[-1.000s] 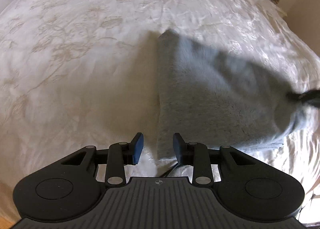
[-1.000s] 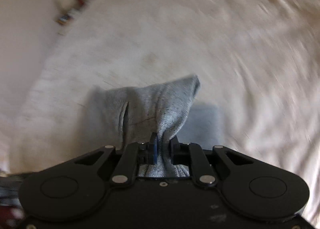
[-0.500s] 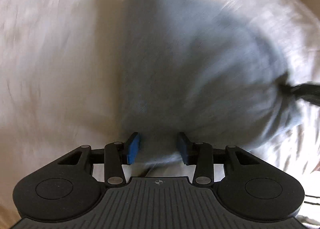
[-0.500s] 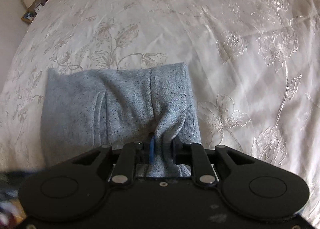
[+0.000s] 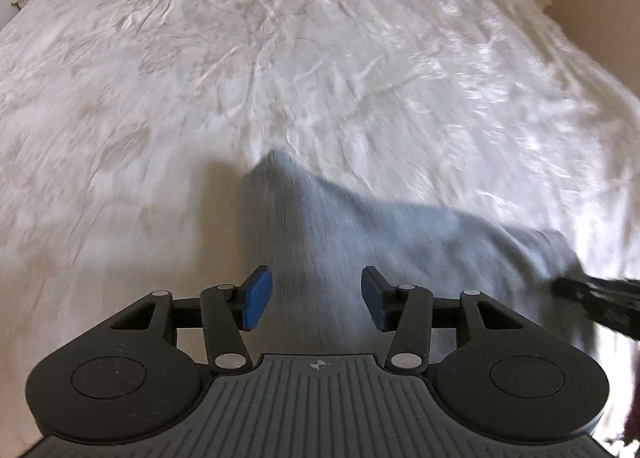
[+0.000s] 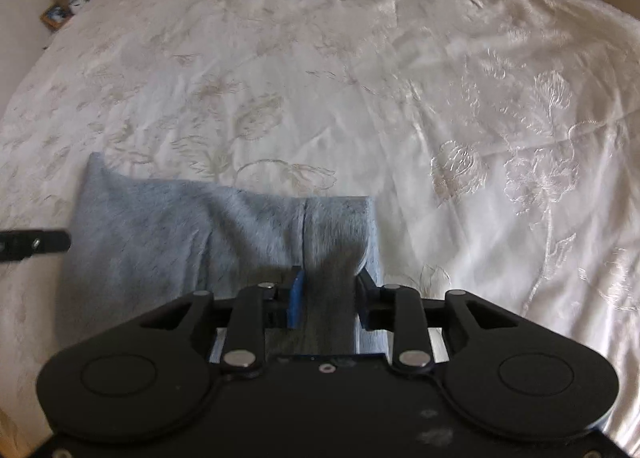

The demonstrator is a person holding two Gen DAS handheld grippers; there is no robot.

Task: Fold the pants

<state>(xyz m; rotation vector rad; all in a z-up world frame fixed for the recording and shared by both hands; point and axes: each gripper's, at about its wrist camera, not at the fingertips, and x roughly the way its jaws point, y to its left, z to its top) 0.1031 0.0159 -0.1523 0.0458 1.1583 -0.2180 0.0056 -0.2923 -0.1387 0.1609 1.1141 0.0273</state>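
Right gripper [image 6: 326, 296] jaws opening, pants [image 6: 192, 234] bunch still between them. Left gripper [image 5: 316, 298] opening, pads clear, over the fold's opposite end. Folded stack's long axis runs between the grippers, near the bed's [image 6: 360, 78] front edge.

pants [image 5: 384, 234] smeared by blur, bedspread [image 5: 280, 58] too.

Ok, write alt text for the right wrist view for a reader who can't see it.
A folded grey pair of pants lies on a white embroidered bedspread, one bunched end running between the opening jaws of the right gripper. The tip of the left gripper pokes in beside the pants' other end, and a cluttered shelf shows far behind.
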